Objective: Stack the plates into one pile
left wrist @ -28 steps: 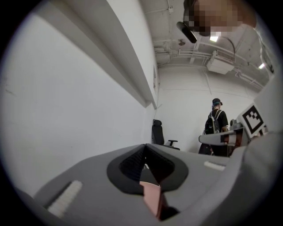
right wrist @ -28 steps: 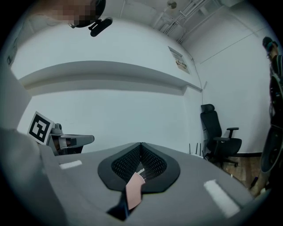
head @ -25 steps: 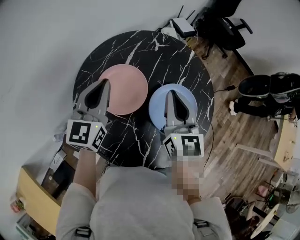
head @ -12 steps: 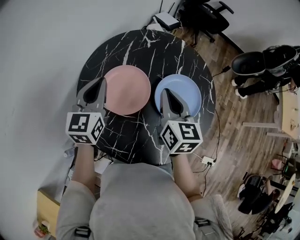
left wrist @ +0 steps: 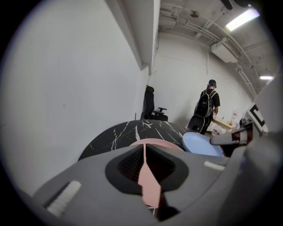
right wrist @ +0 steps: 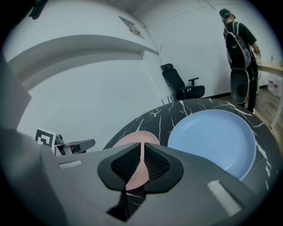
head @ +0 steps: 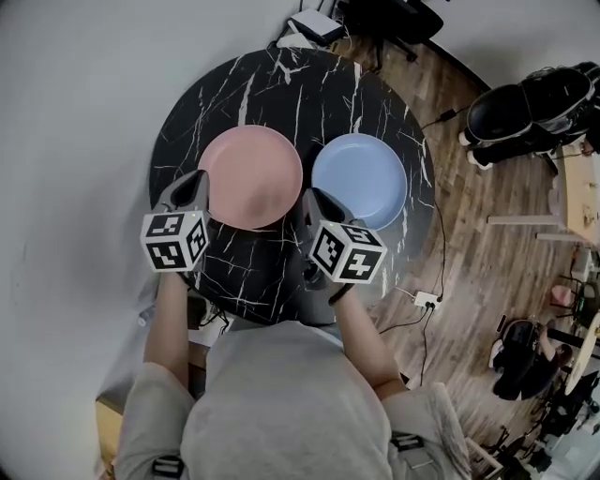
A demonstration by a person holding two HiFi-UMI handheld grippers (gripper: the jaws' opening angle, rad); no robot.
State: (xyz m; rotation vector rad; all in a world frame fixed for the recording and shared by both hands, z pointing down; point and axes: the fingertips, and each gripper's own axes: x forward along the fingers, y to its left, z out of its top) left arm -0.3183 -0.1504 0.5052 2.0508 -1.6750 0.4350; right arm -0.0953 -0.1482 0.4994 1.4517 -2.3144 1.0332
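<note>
On the round black marble table point(head: 281, 84) a pink plate point(head: 250, 176) lies at the left and a blue plate point(head: 359, 181) at the right, side by side and apart. My left gripper point(head: 196, 180) is shut and empty, its tip at the pink plate's near-left rim point(left wrist: 154, 142). My right gripper point(head: 310, 197) hovers over the gap between the plates, angled left toward the pink plate point(right wrist: 128, 137). Its jaws show only a thin slit, are beginning to open, and hold nothing. The blue plate point(right wrist: 212, 137) lies to its right.
A white wall runs close along the table's left side. A white box with antennas point(head: 314, 23) and a black office chair point(head: 394, 14) stand beyond the far edge. Black bags point(head: 525, 108) and a power strip point(head: 427, 300) are on the wood floor. A person with a backpack point(left wrist: 205, 106) stands farther off.
Both grippers have drawn back toward the near edge of the table. The right one has come off the blue plate and swung left to the gap between the plates.
</note>
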